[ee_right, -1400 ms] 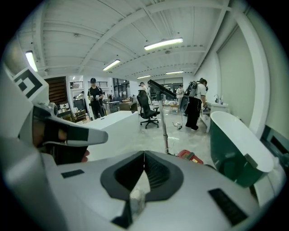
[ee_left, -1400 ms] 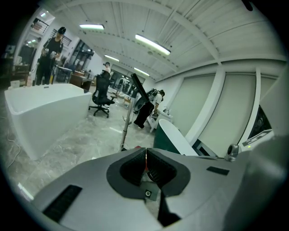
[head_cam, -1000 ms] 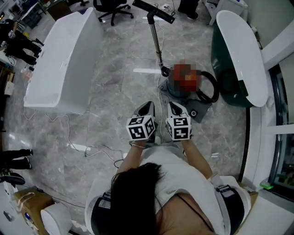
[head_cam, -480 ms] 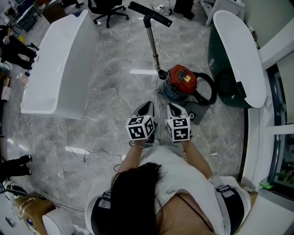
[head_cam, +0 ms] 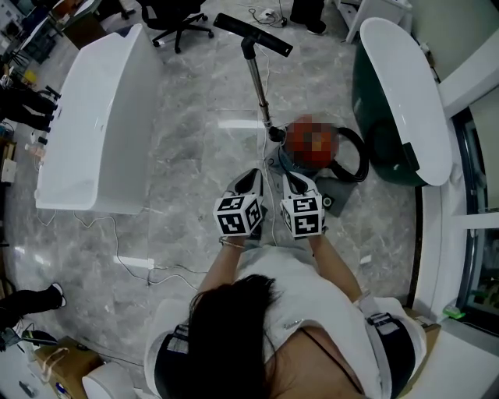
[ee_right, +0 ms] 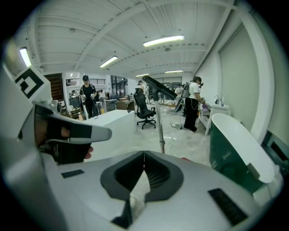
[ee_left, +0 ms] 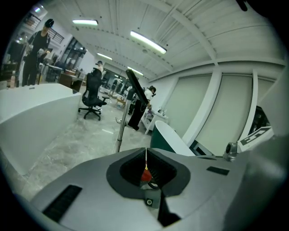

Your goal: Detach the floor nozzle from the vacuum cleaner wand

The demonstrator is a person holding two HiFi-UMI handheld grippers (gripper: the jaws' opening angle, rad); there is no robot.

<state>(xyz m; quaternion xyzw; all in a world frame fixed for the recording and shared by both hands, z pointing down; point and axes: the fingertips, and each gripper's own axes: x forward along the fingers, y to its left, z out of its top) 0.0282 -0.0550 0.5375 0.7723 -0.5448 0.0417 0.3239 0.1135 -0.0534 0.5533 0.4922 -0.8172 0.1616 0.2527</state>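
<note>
The vacuum's metal wand (head_cam: 259, 87) stands upright on the marble floor, rising from the red canister (head_cam: 312, 144). The black floor nozzle (head_cam: 253, 24) sits crosswise on its top end. The wand (ee_left: 120, 131) and nozzle (ee_left: 136, 85) appear in the left gripper view, and wand (ee_right: 160, 127) and nozzle (ee_right: 159, 88) again in the right gripper view. My left gripper (head_cam: 250, 181) and right gripper (head_cam: 295, 182) are held side by side just short of the canister, both shut and holding nothing. The jaws meet in both views, left gripper (ee_left: 146, 155) and right gripper (ee_right: 144, 159).
A long white bathtub (head_cam: 101, 117) stands at the left and a dark green one (head_cam: 405, 93) at the right. A black hose (head_cam: 355, 156) loops beside the canister. Cables (head_cam: 132, 249) trail over the floor. An office chair (head_cam: 175, 15) and people are farther back.
The floor and both tubs have slid toward me a little as I moved forward toward the vacuum. Both grippers have stayed shut, side by side.
</note>
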